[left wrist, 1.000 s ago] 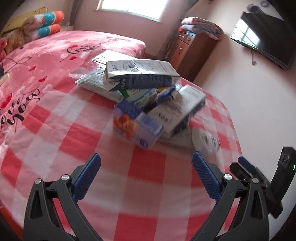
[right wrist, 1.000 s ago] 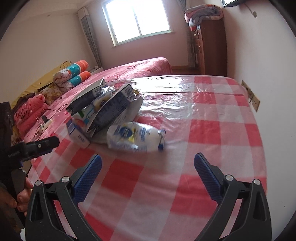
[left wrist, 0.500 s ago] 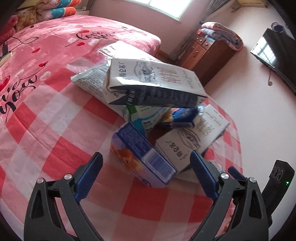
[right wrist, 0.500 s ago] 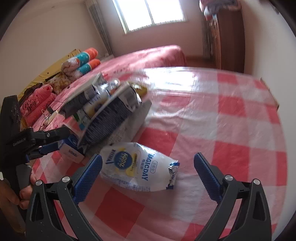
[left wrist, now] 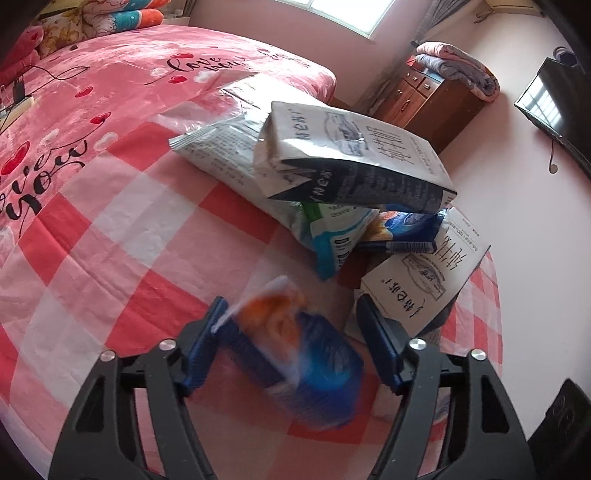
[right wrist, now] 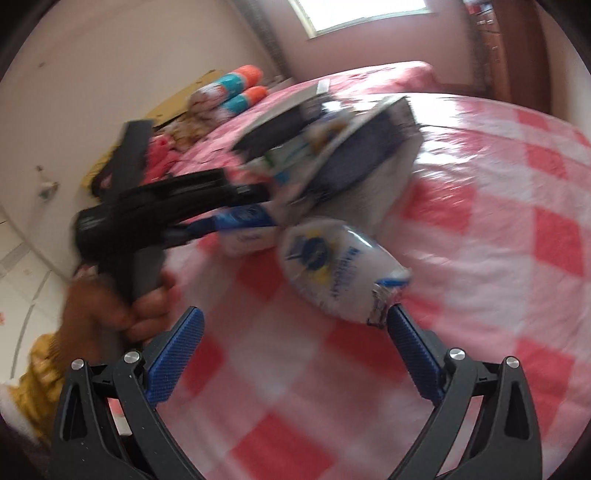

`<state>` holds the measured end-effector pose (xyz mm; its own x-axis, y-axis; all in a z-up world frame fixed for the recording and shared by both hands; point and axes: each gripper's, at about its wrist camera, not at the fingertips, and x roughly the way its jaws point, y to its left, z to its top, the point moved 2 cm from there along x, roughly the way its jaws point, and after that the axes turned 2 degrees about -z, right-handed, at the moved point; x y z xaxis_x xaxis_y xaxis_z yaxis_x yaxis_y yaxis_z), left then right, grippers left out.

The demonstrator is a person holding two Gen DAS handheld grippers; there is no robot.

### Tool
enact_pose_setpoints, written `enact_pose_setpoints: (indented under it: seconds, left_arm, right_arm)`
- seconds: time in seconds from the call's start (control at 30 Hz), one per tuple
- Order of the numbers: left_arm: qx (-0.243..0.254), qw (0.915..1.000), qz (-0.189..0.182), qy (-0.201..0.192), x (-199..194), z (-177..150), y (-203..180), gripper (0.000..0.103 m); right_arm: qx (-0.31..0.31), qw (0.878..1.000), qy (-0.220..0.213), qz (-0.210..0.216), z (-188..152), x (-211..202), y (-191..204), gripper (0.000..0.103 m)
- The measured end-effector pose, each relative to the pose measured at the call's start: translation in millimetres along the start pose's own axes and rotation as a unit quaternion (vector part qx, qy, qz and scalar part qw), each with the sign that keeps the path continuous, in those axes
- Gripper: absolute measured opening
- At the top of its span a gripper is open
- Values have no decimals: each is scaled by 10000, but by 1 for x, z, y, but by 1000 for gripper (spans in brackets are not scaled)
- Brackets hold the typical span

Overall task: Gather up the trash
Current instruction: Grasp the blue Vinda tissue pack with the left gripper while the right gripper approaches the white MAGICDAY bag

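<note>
A heap of trash lies on the red-and-white checked table (left wrist: 122,236). In the left wrist view my left gripper (left wrist: 295,339) has its jaws around a blue and orange carton (left wrist: 306,354), blurred; contact on both pads is unclear. Behind it lie a white and dark carton (left wrist: 354,166), a silver bag (left wrist: 225,155), a teal pouch (left wrist: 332,236) and another white carton (left wrist: 424,284). In the right wrist view my right gripper (right wrist: 295,350) is open, just short of a white plastic bag (right wrist: 332,266). The left gripper's body (right wrist: 155,214) shows there too.
A pink bed (left wrist: 110,85) with pillows (left wrist: 110,18) lies beyond the table. A wooden dresser (left wrist: 432,96) with folded blankets stands at the far wall, a TV (left wrist: 554,107) on the right wall. The table's edge (left wrist: 495,332) is close on the right.
My left gripper moved forward onto the blue and orange carton and its jaws narrowed around it. My right gripper moved closer to the white bag, which now sits just ahead of the fingertips.
</note>
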<state>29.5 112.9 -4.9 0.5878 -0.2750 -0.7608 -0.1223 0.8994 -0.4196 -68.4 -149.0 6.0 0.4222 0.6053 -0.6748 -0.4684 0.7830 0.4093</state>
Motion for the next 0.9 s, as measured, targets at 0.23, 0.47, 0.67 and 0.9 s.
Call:
enact_pose_setpoints:
  seconds: [0.23,0.47,0.67,0.9]
  left_arm:
    - [222,9997,-52,29,-10,-12,4,65]
    - [1437,9893,153,-196,-20,-19,1,83]
    - [2296,9732,34,-161,-25,-26,-4,87]
    - [2762,9609,98,-174,-24,-41,-20,87]
  right_arm:
    - [-337,9965,-161,-750,5,-5,-2,98]
    - [-466,9951,4,-874,7,16,-16,98]
    - [-540,9939,33,-965,15,30,-15,98]
    - [-722,9917,117,-1058,18,41,-10,98]
